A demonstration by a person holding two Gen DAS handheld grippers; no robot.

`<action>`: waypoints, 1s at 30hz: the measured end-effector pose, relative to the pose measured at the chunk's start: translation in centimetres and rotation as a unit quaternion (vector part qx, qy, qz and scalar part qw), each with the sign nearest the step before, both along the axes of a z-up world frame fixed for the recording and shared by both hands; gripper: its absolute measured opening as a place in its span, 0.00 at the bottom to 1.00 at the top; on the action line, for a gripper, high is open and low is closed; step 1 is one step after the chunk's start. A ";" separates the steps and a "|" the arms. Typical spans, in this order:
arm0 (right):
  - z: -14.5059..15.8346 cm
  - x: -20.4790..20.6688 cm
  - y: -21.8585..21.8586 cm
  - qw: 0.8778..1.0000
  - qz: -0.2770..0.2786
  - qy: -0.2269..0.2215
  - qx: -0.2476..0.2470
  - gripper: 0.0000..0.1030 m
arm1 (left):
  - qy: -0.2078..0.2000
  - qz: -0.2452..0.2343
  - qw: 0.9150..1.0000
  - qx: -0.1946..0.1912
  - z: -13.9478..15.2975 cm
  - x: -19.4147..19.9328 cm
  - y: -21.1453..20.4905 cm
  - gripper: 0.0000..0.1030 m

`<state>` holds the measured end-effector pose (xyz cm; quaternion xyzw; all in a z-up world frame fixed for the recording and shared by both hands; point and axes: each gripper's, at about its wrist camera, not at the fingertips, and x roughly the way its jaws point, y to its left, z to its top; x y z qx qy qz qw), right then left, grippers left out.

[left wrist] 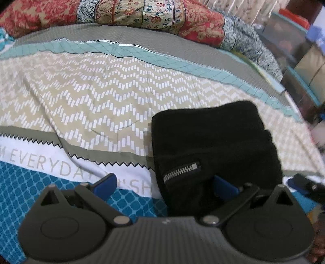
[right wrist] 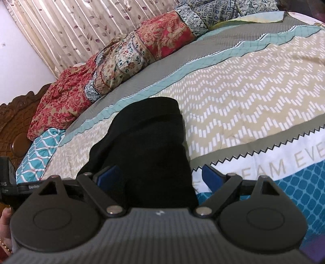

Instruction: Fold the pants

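Black pants (left wrist: pixel 213 142) lie folded into a compact bundle on the patterned bed cover, with a silver zipper (left wrist: pixel 180 169) facing up. My left gripper (left wrist: pixel 165 186) is open, its blue fingers (left wrist: pixel 104 185) spread wide; the right finger rests over the bundle's near edge, the left one over the cover. In the right wrist view the same pants (right wrist: pixel 146 146) lie between my fingers. My right gripper (right wrist: pixel 160 175) is open, with blue fingers (right wrist: pixel 211 175) either side of the bundle's near end. The right gripper also shows at the left wrist view's right edge (left wrist: pixel 304 185).
The bed cover (left wrist: pixel 97 97) has beige chevron, teal and white bands with grey lettering. A floral quilt (left wrist: pixel 142 14) is bunched along the far side. A carved wooden headboard (right wrist: pixel 14 121) and curtain (right wrist: pixel 71 30) stand beyond. Boxes (left wrist: pixel 300 50) sit at the right.
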<state>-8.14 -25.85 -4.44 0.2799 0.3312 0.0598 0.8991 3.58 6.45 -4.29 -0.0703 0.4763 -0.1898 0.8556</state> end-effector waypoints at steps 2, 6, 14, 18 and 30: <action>-0.2 0.2 0.1 1.000 0.009 0.000 0.007 0.89 | 0.001 0.001 1.000 -0.020 0.1 0.2 0.7 1.00; -0.8 0.7 0.6 1.000 0.024 0.005 0.010 0.89 | 0.008 0.004 0.999 -0.052 -0.1 0.7 1.6 1.00; -1.6 1.8 0.1 0.999 0.027 0.016 0.008 0.90 | 0.069 0.018 0.991 -0.116 -2.6 2.6 1.7 1.00; -2.7 2.8 -0.4 0.998 0.034 0.026 0.043 0.94 | 0.108 0.008 0.982 -0.152 -4.6 3.4 0.1 1.00; -0.6 3.7 4.4 0.994 0.106 -0.004 -0.003 0.60 | 0.082 -0.036 0.980 -0.177 -3.7 3.1 -2.5 0.69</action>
